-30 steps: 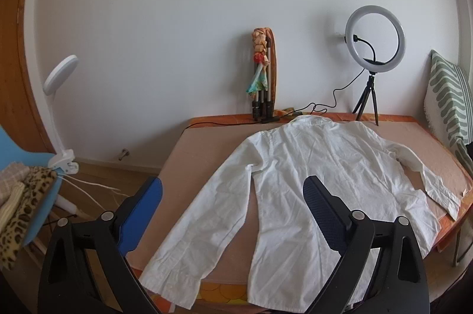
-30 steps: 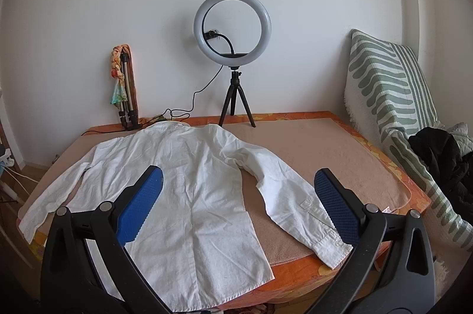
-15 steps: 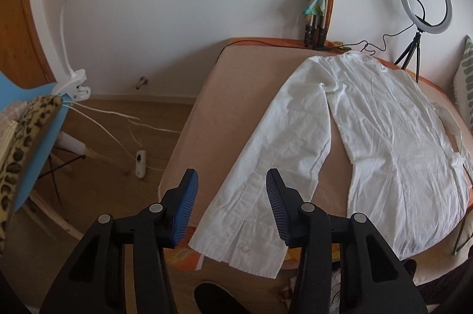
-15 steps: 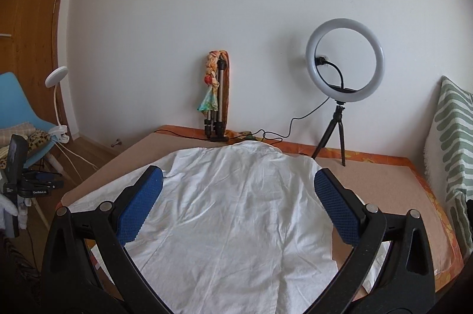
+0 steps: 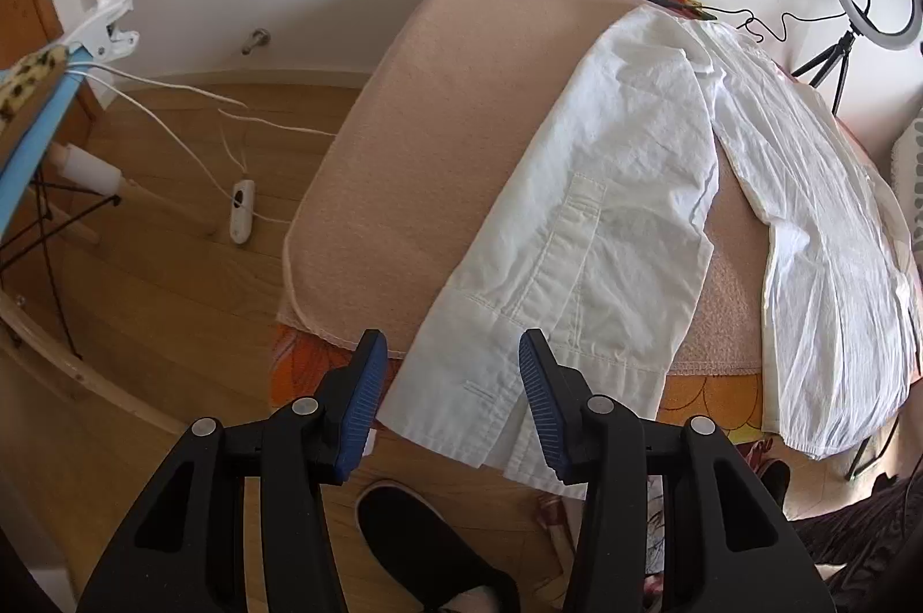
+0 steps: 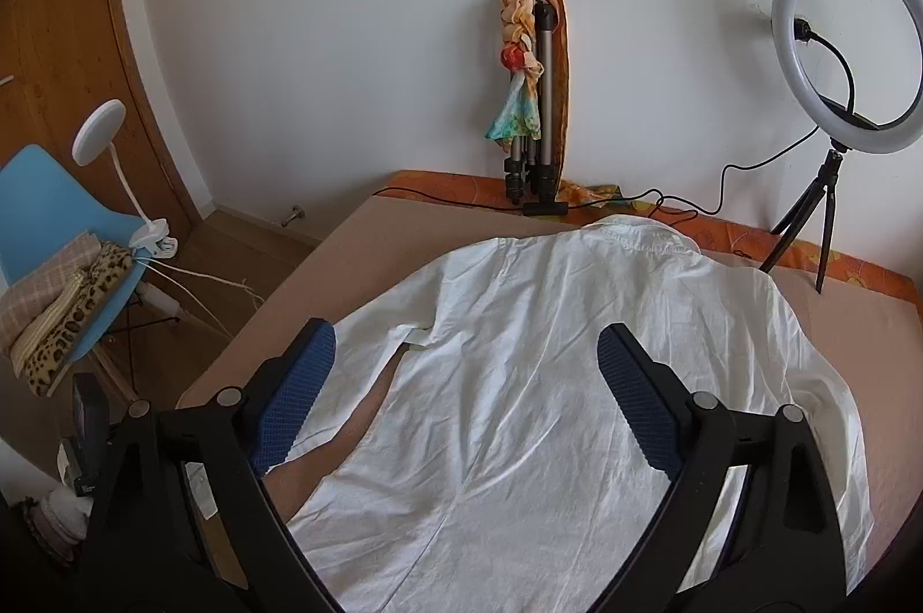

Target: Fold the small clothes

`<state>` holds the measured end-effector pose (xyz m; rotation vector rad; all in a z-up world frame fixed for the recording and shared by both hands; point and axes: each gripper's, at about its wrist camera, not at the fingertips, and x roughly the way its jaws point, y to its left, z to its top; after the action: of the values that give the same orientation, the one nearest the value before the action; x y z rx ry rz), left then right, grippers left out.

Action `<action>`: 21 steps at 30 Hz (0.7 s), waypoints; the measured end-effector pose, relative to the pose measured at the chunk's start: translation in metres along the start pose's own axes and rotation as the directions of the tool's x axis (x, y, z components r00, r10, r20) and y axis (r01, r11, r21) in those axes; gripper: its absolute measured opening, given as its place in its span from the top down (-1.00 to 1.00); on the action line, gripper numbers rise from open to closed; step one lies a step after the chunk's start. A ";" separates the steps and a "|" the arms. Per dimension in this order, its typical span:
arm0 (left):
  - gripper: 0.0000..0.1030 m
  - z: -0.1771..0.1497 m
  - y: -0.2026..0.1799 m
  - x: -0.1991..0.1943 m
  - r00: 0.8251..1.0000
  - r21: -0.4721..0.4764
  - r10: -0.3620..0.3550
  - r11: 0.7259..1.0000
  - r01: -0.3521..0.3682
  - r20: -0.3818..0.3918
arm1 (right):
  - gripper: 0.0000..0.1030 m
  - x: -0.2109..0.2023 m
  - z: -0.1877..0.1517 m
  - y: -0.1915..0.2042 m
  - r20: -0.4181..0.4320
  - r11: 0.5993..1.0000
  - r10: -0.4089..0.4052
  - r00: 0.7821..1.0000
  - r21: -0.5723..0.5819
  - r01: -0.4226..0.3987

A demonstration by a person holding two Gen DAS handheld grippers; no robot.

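1. Now the table (image 5: 461, 94), under its beige cover, fills far more of the left wrist view than a second ago; that camera has dropped and tipped down toward the near left corner, so wooden floor (image 5: 144, 296) and a black shoe (image 5: 427, 544) show below the edge.
2. The white shirt (image 6: 519, 411) lies spread flat on the table, collar toward the wall, in the same place as before. The right wrist view has swung from the shirt's right sleeve to its back, and a blue chair (image 6: 52, 203) has come in at left.
3. The left sleeve's cuff (image 5: 496, 382) overhangs the table's near edge.
4. The left gripper (image 5: 447, 397) has narrowed from wide to about half spread; its jaws straddle the cuff, with no clear pinch.
5. The right gripper (image 6: 464, 399) hangs over the shirt's back, its jaws spread wide and closing, gripping nothing.
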<state>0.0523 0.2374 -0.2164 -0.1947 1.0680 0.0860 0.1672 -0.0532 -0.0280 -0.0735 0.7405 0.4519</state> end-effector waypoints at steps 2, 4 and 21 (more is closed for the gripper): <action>0.15 0.000 0.000 0.007 1.000 -0.005 -0.014 1.000 0.014 -0.019 | -0.69 0.027 0.009 0.004 -0.062 1.000 0.018 0.998 0.000 -0.018; 0.20 0.000 -0.001 0.007 1.000 0.004 -0.015 1.000 0.015 -0.004 | -0.56 0.053 0.017 0.009 -0.111 1.000 0.030 0.993 0.010 -0.029; 0.97 0.010 -0.085 -0.091 0.904 0.213 -0.303 0.946 0.245 0.303 | -0.16 0.188 0.046 0.023 -0.330 0.994 0.104 0.938 0.027 -0.101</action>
<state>0.0314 0.1585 -0.1219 -0.1674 0.6966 -0.2226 0.3087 0.0478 -0.1171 -0.1041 1.0816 0.5432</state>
